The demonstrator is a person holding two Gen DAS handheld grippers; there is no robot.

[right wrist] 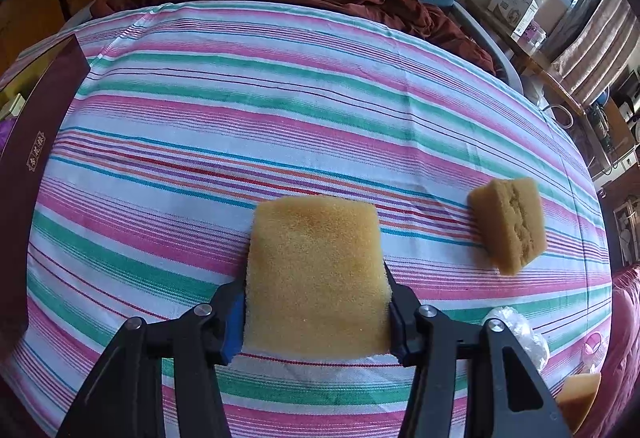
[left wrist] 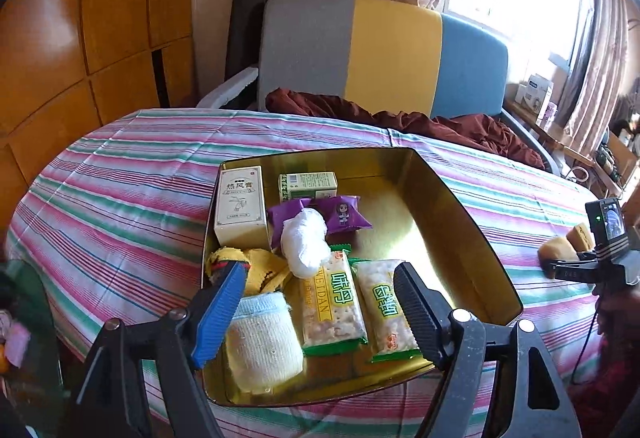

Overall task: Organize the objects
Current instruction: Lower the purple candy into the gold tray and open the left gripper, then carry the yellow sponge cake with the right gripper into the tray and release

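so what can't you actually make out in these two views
- Left wrist view: the near part of the gold-lined tin box floor is hidden by the open left gripper fingers.
- Left wrist view: small print on the cream carton is too small to read.
- Right wrist view: the underside of the yellow sponge block, clamped in the right gripper.
- Right wrist view: an orange piece is cut off by the lens rim.

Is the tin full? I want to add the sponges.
Not full. The tin holds boxes, snacks and rolls on its left side; the right half of its gold floor is bare.
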